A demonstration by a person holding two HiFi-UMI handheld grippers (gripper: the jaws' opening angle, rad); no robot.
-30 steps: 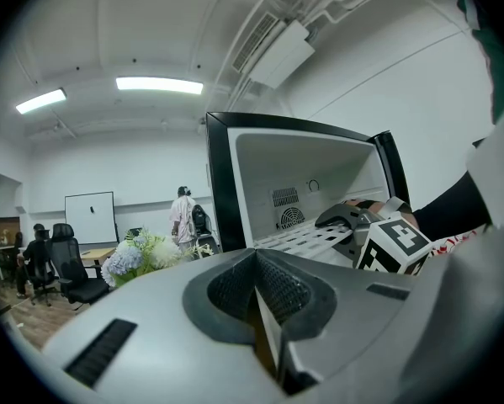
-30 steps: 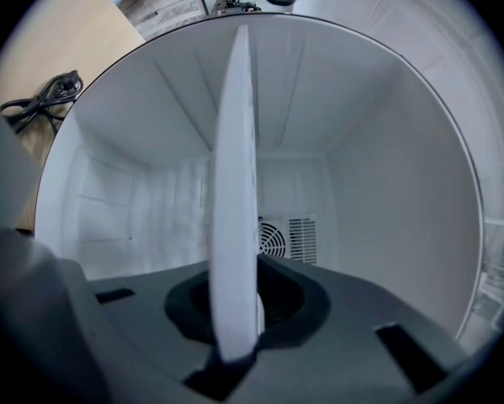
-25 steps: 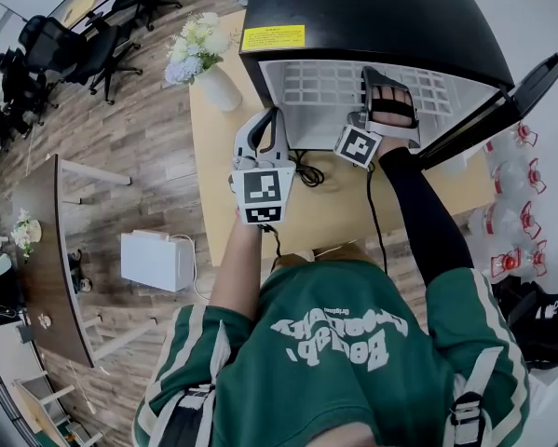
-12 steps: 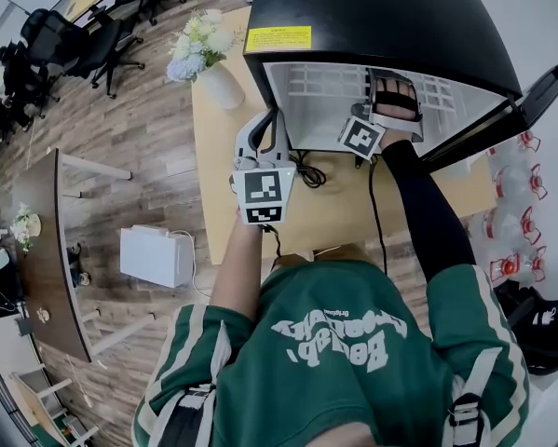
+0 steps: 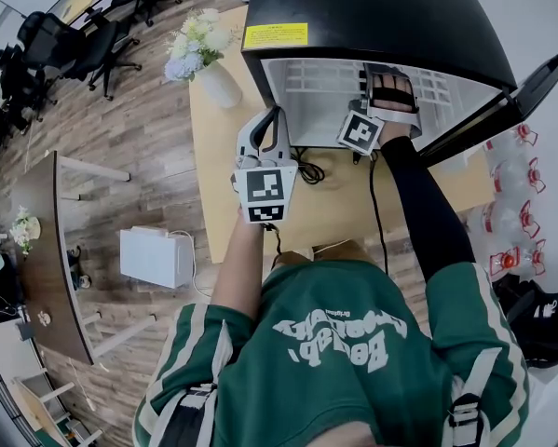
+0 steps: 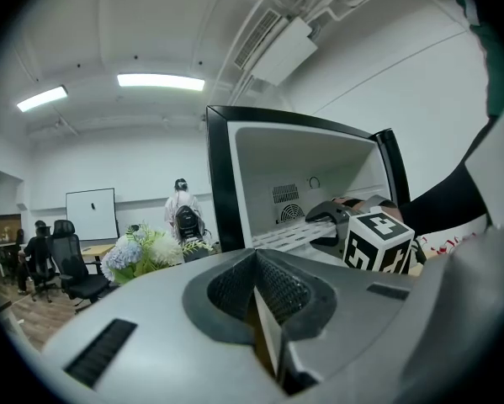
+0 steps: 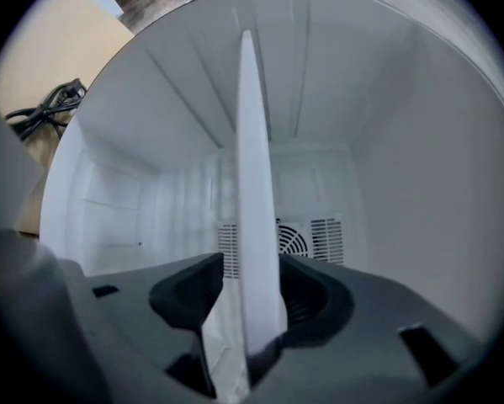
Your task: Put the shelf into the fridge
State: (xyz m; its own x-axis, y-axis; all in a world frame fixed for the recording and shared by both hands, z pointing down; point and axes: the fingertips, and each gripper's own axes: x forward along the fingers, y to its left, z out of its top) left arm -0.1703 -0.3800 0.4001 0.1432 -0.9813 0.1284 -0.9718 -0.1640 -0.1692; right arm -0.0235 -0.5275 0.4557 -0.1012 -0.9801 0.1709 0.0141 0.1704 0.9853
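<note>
One white grid shelf (image 5: 320, 84) lies inside one black fridge (image 5: 372, 17) at the worktop's (image 5: 325, 214) far edge. The right gripper (image 7: 252, 310) is opening, with the shelf edge between its jaws. The left gripper (image 6: 264, 314) is clenched and empty.

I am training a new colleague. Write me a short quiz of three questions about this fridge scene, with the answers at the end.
1. True or false: the door of the fridge is shut.
2. What stands between the jaws of the right gripper? A a plate; B the shelf; C nothing.
3. Which gripper is outside the fridge, jaws together?
Key: 1 false. 2 B; those jaws are opening, with the shelf between them. 3 the left gripper.
</note>
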